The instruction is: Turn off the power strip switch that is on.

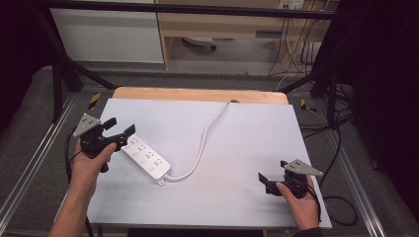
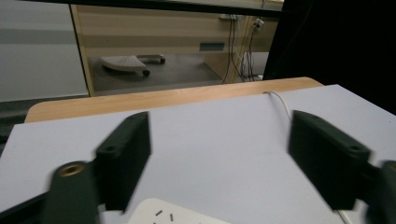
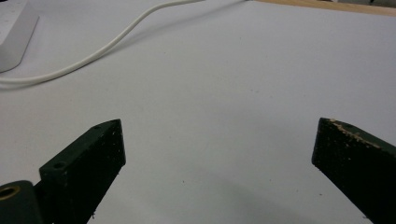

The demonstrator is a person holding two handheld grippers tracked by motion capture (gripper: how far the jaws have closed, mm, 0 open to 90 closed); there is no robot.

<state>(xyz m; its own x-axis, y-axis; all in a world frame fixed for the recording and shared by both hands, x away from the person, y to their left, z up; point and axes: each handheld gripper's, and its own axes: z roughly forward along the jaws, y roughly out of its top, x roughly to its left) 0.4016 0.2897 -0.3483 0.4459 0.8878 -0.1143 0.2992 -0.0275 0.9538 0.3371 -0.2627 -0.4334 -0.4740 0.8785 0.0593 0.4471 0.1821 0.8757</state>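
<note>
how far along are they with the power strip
Early on. Done: little that shows; the white power strip lies flat on the grey mat, its cord trailing to the far edge. In hand: the left gripper hovers open at the strip's near end, jaws either side of it, not closed. Left: gripping and handling the strip; the right gripper waits open, apart, over bare mat.

A power strip [image 1: 146, 157] lies on the surface [image 1: 237, 143], left of centre in the frame, its cord [image 1: 203, 140] running up toward the surface's top edge. The left claw [image 1: 118, 128] sits at the strip's upper-left end, and the right claw [image 1: 272, 178] rests at the lower right, well apart from it.
</note>
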